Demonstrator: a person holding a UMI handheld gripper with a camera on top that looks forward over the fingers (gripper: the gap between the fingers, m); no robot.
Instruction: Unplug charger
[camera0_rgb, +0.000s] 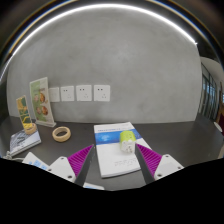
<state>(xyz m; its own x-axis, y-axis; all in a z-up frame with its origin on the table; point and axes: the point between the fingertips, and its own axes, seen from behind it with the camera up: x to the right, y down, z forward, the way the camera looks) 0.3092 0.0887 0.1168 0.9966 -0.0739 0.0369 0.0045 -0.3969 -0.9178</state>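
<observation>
A small yellow-green and white charger (127, 139) lies on a white booklet with a blue top band (110, 152) on the dark table. It sits just ahead of my fingers, nearer the right one. My gripper (114, 158) is open, with its magenta pads (80, 158) spread to either side of the booklet and touching nothing. Three white wall sockets (84, 92) are in a row on the grey wall beyond. I see no plug in them and no cable from the charger.
A roll of tape (61, 132) lies on the table to the left. Behind it a standing leaflet holder (40, 100) leans by the wall, with papers (22, 140) further left. A dark object (212, 95) stands at the far right.
</observation>
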